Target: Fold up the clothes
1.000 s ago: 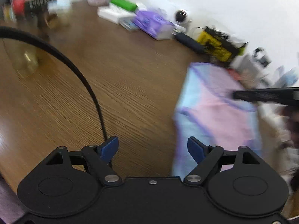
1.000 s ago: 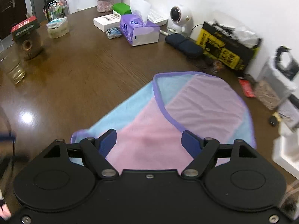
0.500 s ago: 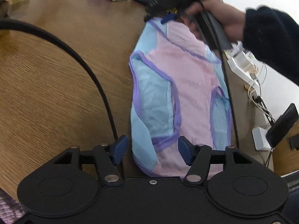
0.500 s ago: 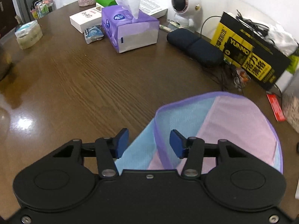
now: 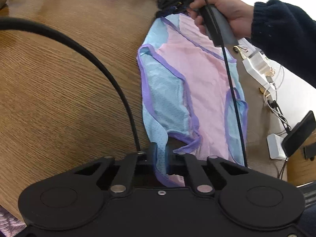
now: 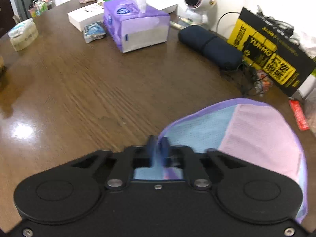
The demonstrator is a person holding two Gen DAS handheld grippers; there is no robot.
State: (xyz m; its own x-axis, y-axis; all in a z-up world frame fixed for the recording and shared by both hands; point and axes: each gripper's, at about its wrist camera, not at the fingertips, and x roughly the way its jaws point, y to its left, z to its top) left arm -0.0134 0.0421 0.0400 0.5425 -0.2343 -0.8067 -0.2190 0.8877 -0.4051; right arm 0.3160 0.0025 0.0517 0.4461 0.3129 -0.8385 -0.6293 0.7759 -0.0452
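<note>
Left claw (image 5: 160,154): fingers closed on the near blue corner of the garment (image 5: 197,83). Garment: pink and light blue, purple trim, stretched lengthwise along the wooden desk (image 5: 59,75) between both claws. Right claw (image 6: 159,145): fingers pinched on the garment's far blue edge (image 6: 199,130), slightly blurred; in the left view, held in the person's right hand (image 5: 225,11). Beyond, on the desk: purple tissue box (image 6: 136,27), dark blue pouch (image 6: 211,45), red lighter (image 6: 298,114), yellow-black box (image 6: 270,57), white round camera (image 6: 194,2).
</note>
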